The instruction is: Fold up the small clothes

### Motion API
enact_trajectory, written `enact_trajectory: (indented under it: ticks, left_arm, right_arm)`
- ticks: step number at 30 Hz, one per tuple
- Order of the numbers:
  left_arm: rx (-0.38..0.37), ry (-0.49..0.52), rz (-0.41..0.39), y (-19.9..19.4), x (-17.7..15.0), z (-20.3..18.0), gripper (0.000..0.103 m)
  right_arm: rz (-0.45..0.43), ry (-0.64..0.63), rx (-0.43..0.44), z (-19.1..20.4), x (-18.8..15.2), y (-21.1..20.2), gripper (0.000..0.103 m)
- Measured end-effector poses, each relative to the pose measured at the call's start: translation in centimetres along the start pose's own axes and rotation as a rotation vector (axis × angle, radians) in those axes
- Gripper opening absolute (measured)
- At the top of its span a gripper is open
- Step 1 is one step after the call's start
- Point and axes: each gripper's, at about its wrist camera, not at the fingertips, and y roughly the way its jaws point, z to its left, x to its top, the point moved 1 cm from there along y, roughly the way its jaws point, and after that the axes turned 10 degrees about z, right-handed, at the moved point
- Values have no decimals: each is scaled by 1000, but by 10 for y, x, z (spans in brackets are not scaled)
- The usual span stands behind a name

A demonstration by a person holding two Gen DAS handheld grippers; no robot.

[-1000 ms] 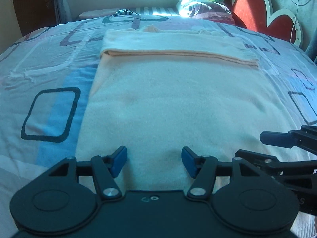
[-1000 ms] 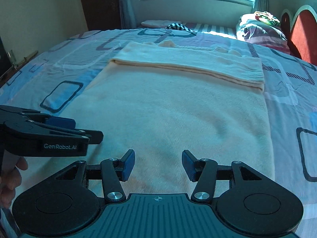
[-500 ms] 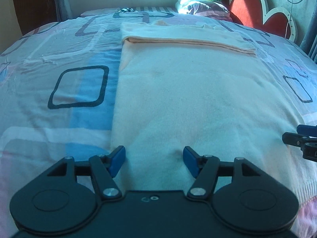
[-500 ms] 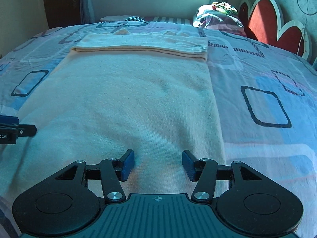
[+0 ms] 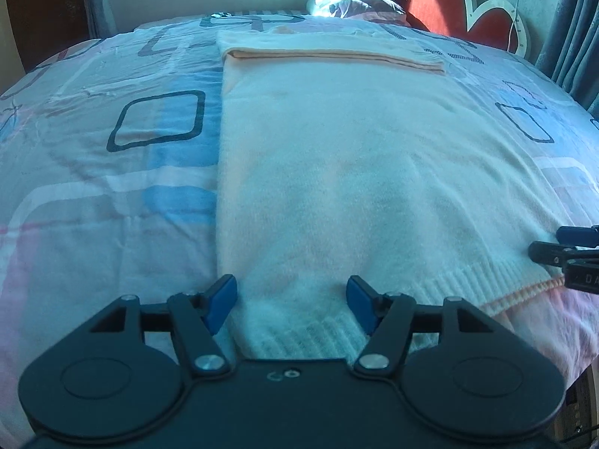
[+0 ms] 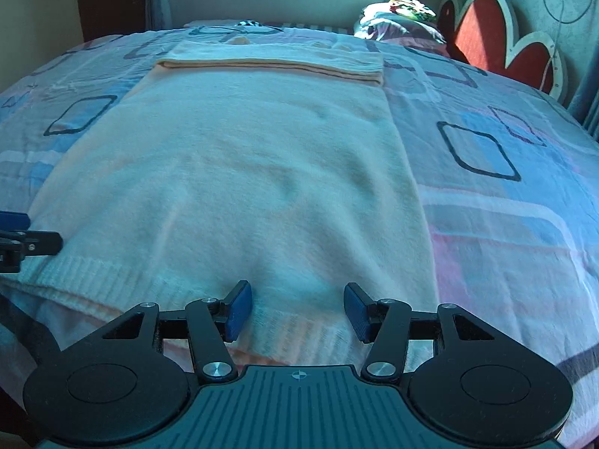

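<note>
Cream knitted sweater (image 5: 337, 172) lies flat along the middle of the bed, on a pastel patterned bedsheet (image 5: 112, 194) with dark-outlined squares. Its far end is folded over into a band (image 5: 329, 52) across the garment, toward the window side of the bed. Its ribbed hem (image 6: 112, 273) runs along the near edge of the bed.

The left gripper (image 5: 291, 301) hovers over the hem's left corner with its blue-padded fingers (image 5: 221, 295) spread apart, nothing pinched; the sweater's left edge runs just inside the left pad. The right gripper (image 6: 295, 308) sits over the hem near the right corner, its blue pads (image 6: 355, 310) likewise released and apart, knit fabric showing between them.

A red flower-shaped headboard (image 6: 483, 33) stands at the bed's far right, with a bundled quilt (image 6: 397, 18) beside it.
</note>
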Motion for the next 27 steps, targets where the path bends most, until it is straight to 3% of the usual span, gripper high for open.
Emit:
enact_trajectory:
  ticks: [3, 8, 17, 21, 23, 25, 27]
  left_arm:
    - [5, -29, 14, -3, -5, 7, 71]
    - [-28, -98, 30, -7, -12, 19, 71]
    - [-27, -103, 47, -3, -11, 17, 76]
    - [-43, -94, 54, -2, -9, 17, 71]
    - [-52, -92, 55, -1, -8, 17, 65]
    - [-65, -90, 57, -1, -6, 16, 53]
    - [-78, -84, 63, -1, -4, 14, 44]
  right_arm:
    - [-10, 42, -13, -13, -8, -10, 53]
    - [-6, 97, -45, -26, -16, -15, 53]
    - [8, 173, -17, -32, -20, -14, 53]
    - [11, 174, -14, -31, -19, -13, 50]
    - [14, 170, -2, -31, -17, -12, 36]
    - [21, 166, 9, -31, -14, -11, 32]
    - [27, 169, 23, -32, -11, -10, 20]
